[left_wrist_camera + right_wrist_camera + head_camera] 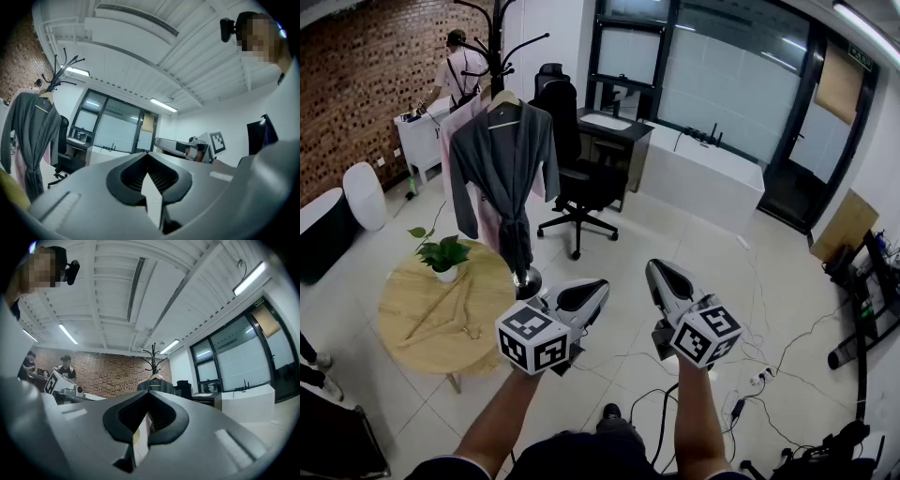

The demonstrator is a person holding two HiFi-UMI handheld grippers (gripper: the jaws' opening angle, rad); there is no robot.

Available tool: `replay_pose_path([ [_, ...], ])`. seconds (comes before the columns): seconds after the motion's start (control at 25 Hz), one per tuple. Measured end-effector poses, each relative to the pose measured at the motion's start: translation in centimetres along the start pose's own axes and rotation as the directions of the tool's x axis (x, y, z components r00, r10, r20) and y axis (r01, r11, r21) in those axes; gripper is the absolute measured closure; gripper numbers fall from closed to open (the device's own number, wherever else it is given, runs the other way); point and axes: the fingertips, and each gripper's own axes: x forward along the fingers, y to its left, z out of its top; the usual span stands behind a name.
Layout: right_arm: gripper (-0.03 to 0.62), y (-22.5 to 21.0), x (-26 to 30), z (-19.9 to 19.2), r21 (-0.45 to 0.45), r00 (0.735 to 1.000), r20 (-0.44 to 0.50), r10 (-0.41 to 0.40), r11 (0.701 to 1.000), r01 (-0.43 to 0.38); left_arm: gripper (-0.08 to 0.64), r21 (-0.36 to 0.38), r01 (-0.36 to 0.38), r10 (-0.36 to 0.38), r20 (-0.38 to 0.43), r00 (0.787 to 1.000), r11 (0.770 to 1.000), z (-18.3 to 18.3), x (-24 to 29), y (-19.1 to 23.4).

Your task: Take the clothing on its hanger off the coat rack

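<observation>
A grey robe (511, 159) hangs on a wooden hanger (503, 98) from the black coat rack (495, 37) at the upper left of the head view, with a pink garment (450, 131) behind it. Both grippers are held level in front of me, well short of the rack. My left gripper (598, 284) is shut and holds nothing. Beside it, my right gripper (654, 269) is also shut and empty. The left gripper view shows the grey robe (33, 136) far off at the left, beyond the left gripper (147, 153). In the right gripper view the robe (157, 384) shows just above the right gripper (149, 393).
A round wooden table (403, 323) near my left carries a potted plant (442, 253) and a spare wooden hanger (441, 317). A black office chair (572, 169) stands right of the rack, with a desk (614, 127) behind. A person (459, 70) stands beyond the rack. Cables (750, 384) lie on the floor at right.
</observation>
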Motion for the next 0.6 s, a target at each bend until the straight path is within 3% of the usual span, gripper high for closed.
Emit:
replay_pose_path([
  [0.6, 0.591, -4.9, 1.3, -0.5, 0.022, 1.0, 0.003, 0.03, 0.999, -0.03, 0.548, 0.004, -0.035, 0.035, -0.033, 0.999, 0.999, -0.9, 4.7, 2.2],
])
